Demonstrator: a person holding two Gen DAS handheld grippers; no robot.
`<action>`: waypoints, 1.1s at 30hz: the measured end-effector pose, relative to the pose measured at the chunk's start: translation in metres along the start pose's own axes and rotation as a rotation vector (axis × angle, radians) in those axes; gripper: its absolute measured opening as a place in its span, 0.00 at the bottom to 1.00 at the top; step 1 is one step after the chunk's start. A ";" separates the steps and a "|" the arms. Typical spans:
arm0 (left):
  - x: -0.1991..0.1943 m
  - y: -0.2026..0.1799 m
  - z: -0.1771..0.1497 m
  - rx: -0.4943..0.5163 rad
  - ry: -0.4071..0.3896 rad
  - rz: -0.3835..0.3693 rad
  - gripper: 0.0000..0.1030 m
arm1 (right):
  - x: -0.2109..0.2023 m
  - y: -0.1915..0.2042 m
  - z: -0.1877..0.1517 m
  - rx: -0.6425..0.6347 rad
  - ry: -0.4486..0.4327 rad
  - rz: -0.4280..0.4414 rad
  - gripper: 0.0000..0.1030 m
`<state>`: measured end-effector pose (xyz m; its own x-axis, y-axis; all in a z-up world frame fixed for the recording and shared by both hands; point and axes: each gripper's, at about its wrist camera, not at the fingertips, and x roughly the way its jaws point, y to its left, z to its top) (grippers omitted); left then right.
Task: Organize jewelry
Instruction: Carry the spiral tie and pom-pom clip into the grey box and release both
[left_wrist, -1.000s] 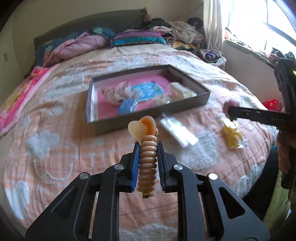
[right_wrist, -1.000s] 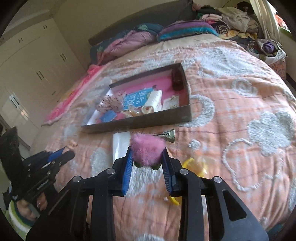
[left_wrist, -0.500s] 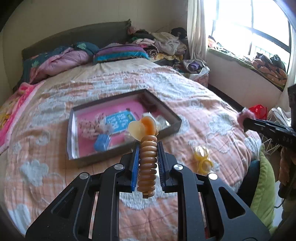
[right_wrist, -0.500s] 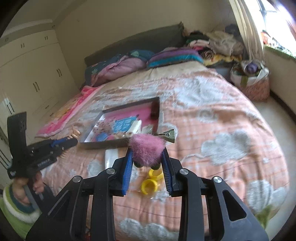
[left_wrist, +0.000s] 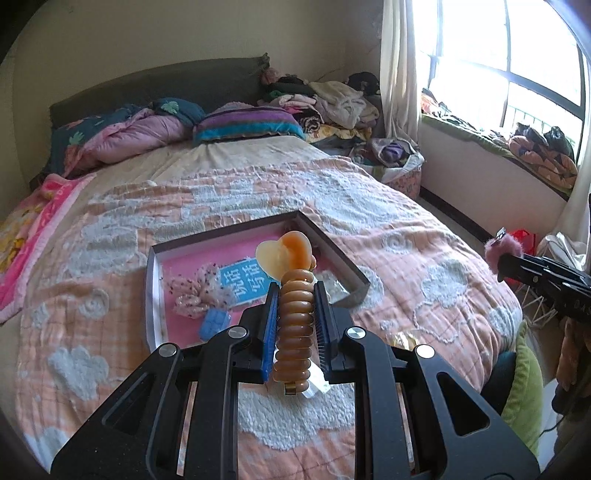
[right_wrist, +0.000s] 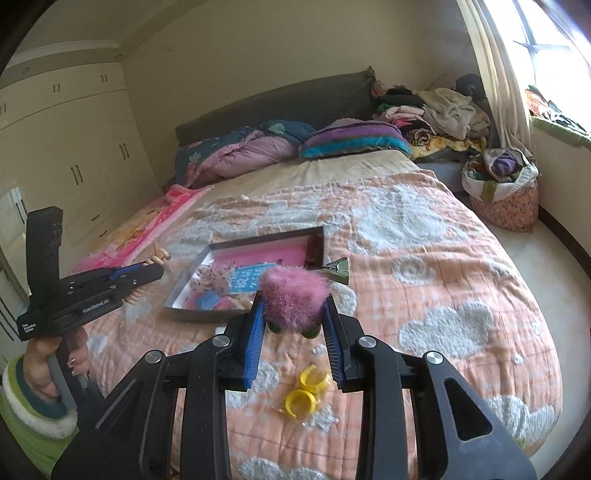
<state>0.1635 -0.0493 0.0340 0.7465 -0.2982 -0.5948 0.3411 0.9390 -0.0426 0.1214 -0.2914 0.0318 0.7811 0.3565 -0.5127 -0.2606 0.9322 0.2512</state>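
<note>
The left gripper (left_wrist: 295, 325) holds an amber coiled plastic hair tie with a pale heart charm (left_wrist: 293, 325); its fingers press the coil from both sides. The coil looks light and springy, so a grip on its middle, as now, seems safest, because the ends may bend away. The right gripper (right_wrist: 293, 319) is closed narrow on a fluffy pink pompom hair clip with a metal beak (right_wrist: 295, 299). I judge it very light and soft; the fur can slip, so the hard clip is the better place to hold. Both things hang in the air above the peach quilt with white clouds (right_wrist: 443, 277). Compared with one second ago, both grippers are higher and farther back, and the shallow grey box with pink lining (left_wrist: 354, 269) looks smaller. The yellow plastic rings (right_wrist: 303, 391) lie on the quilt.
</note>
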 end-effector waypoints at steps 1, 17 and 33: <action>0.000 0.002 0.001 -0.005 -0.003 0.002 0.11 | 0.001 0.003 0.003 -0.005 -0.002 0.007 0.28; 0.010 0.059 0.030 -0.080 -0.032 0.096 0.11 | 0.047 0.046 0.055 -0.075 -0.030 0.073 0.28; 0.064 0.080 0.041 -0.109 0.028 0.111 0.11 | 0.101 0.047 0.090 -0.121 -0.023 0.034 0.28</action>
<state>0.2620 -0.0004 0.0256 0.7596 -0.1884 -0.6225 0.1924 0.9794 -0.0616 0.2394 -0.2174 0.0655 0.7830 0.3879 -0.4863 -0.3526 0.9208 0.1668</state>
